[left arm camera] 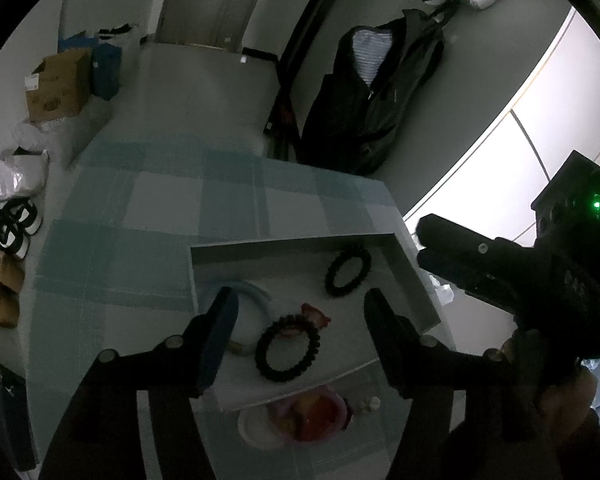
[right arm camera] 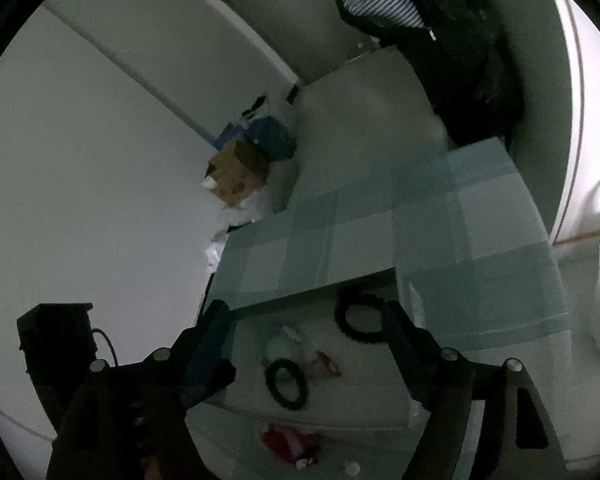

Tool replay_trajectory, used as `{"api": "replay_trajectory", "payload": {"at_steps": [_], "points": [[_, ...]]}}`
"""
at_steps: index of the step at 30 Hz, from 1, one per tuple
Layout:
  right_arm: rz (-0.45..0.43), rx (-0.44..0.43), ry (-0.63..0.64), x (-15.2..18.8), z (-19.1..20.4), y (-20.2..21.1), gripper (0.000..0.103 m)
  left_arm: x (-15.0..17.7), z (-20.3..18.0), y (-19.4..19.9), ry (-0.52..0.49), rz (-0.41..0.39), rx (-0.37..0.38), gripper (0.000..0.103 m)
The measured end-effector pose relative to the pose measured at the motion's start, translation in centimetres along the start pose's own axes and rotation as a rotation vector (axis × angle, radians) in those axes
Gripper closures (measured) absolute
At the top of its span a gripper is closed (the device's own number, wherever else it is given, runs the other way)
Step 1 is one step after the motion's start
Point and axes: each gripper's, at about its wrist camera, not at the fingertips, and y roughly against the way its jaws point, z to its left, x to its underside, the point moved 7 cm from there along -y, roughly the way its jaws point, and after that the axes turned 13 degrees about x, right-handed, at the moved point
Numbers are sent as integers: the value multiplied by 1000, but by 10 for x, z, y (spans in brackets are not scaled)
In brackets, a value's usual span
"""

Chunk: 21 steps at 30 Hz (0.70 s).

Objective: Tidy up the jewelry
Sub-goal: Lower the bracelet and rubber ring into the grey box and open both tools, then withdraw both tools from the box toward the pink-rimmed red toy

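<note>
A shallow white tray (left arm camera: 260, 246) lies on a checked blue-and-white tablecloth (left arm camera: 160, 208). In it are a black beaded bracelet (left arm camera: 262, 354), a second black bracelet (left arm camera: 332, 276) near the far corner, a pale blue bangle (left arm camera: 260, 292) and a small pink piece (left arm camera: 318, 316). My left gripper (left arm camera: 300, 298) hovers open over the near bracelet, pads touching nothing. My right gripper (right arm camera: 303, 308) is open wide above the same tray (right arm camera: 360, 384), with the near bracelet (right arm camera: 271, 384), far bracelet (right arm camera: 352, 334) and pink piece (right arm camera: 326, 362) below it. It also shows at the right of the left wrist view.
Just in front of the tray sits a small white dish with red and pink items (left arm camera: 312, 416), and a white bead (left arm camera: 374, 402). The table's edge runs left, with a cardboard box (left arm camera: 58, 86) and shoes (left arm camera: 4, 240) on the floor. A dark jacket (left arm camera: 380, 92) hangs beyond.
</note>
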Motion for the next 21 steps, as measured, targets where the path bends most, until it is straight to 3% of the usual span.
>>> {"api": "replay_trajectory", "payload": {"at_steps": [13,21], "points": [[-51,0,43,9,1,24,12,8,-11,17,-75,-39,-113,42],[-66,17,64,19,-1,35,11,19,-6,26,-62,-50,-161,42]]}}
